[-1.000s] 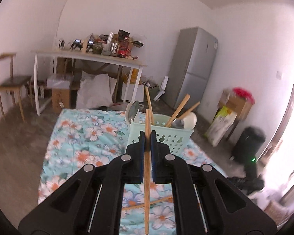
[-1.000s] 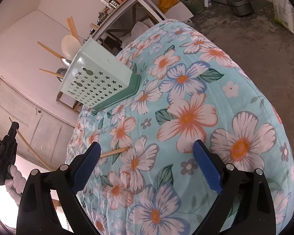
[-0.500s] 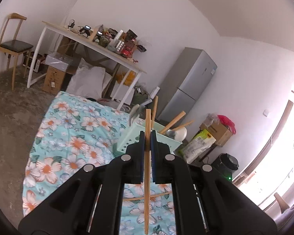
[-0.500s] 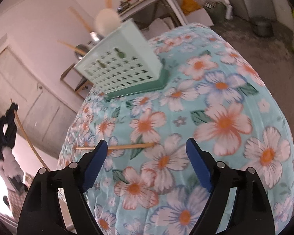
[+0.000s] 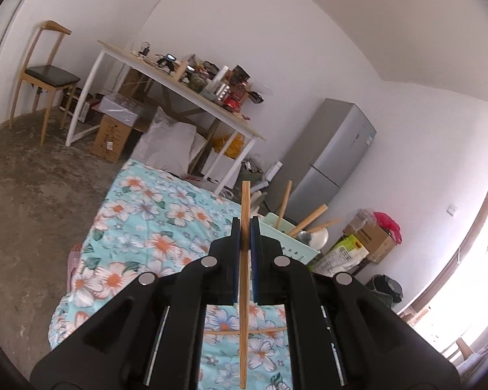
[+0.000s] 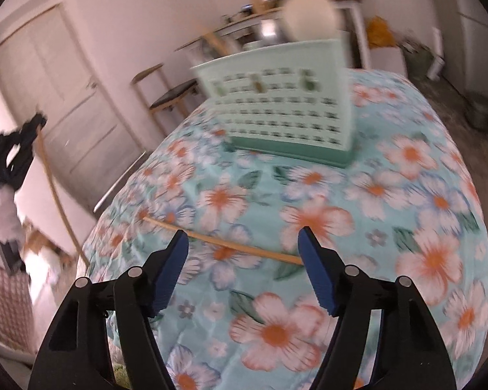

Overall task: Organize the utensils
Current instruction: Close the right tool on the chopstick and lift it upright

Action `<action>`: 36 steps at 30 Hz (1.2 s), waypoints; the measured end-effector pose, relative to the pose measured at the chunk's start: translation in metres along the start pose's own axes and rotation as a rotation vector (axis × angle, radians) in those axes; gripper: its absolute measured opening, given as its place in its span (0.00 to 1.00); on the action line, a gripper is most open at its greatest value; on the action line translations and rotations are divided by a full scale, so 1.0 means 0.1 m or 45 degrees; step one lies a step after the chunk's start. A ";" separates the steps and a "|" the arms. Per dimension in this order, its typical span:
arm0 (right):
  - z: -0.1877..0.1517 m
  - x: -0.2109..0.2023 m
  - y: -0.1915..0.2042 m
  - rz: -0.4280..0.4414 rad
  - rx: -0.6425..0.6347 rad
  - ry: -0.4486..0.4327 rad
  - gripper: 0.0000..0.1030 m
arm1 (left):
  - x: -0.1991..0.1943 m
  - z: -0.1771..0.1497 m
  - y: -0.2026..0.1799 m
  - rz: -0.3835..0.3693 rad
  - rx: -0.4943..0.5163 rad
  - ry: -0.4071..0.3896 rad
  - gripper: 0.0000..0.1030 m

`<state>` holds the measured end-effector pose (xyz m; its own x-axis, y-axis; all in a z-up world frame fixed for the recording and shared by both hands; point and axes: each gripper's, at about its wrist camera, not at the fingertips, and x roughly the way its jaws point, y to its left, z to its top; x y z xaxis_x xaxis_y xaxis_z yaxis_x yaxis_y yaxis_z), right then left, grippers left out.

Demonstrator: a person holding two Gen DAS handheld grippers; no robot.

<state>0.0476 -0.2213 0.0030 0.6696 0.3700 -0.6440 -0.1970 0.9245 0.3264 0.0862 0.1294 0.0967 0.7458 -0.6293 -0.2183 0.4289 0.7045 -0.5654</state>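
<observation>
- The left claw (image 5: pixel 245 237) is clenched on a wooden chopstick (image 5: pixel 244 292), which stands upright between its pads, its top above the fingertips and its lower end hanging down behind them.
- Compared with a second ago, this claw has swung sideways: the green holder (image 5: pixel 292 243), then straight ahead of the fingertips, now sits just right of them, and more of the floor shows on the left. The grip itself has not changed.
- My reading: the held chopstick is on its way to the holder, where other chopsticks and a spoon already stand.
- The right claw (image 6: pixel 242 256) holds nothing; its jaws are closing and stand narrower than a second ago.
- A second chopstick (image 6: pixel 224 243) lies flat on the cloth between and just beyond its fingertips; a second ago it lay off by the left finger. So this claw now lines up on it, likely the next pickup, though the pads do not touch it yet.
- The holder stands further ahead of the right claw, well apart from the loose chopstick.
- Below both claws is a flowered turquoise cloth (image 6: pixel 406 195).
- Beyond it: a bare concrete floor (image 5: pixel 32 195), a cluttered white table (image 5: pixel 185 97), a wooden chair (image 5: pixel 45 74), a grey fridge (image 5: pixel 335 152), boxes, and a white door (image 6: pixel 58 97).
</observation>
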 end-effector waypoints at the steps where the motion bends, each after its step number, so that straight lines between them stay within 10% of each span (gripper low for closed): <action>1: 0.03 0.04 0.06 0.014 -0.036 0.012 0.62 | -0.03 0.01 0.01 0.010 0.000 -0.010 0.05; 11: 0.27 0.71 0.83 0.224 -0.376 0.184 0.49 | -0.32 0.07 0.18 0.162 0.017 -0.074 0.05; 19: 0.15 1.22 1.26 0.135 -0.674 0.344 0.42 | -0.34 0.06 0.20 0.211 0.040 -0.062 0.05; 29: 0.21 1.25 1.15 0.097 -0.602 0.324 0.08 | -0.19 0.02 0.12 0.210 0.081 -0.027 0.05; 36: 0.49 0.83 0.92 0.084 -0.437 0.118 0.06 | -0.11 0.00 0.01 0.203 0.103 -0.012 0.05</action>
<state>0.1195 -0.1098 0.0137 0.5829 0.4224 -0.6941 -0.4771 0.8694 0.1284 0.0786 0.1371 0.0981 0.8122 -0.5045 -0.2929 0.3440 0.8197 -0.4580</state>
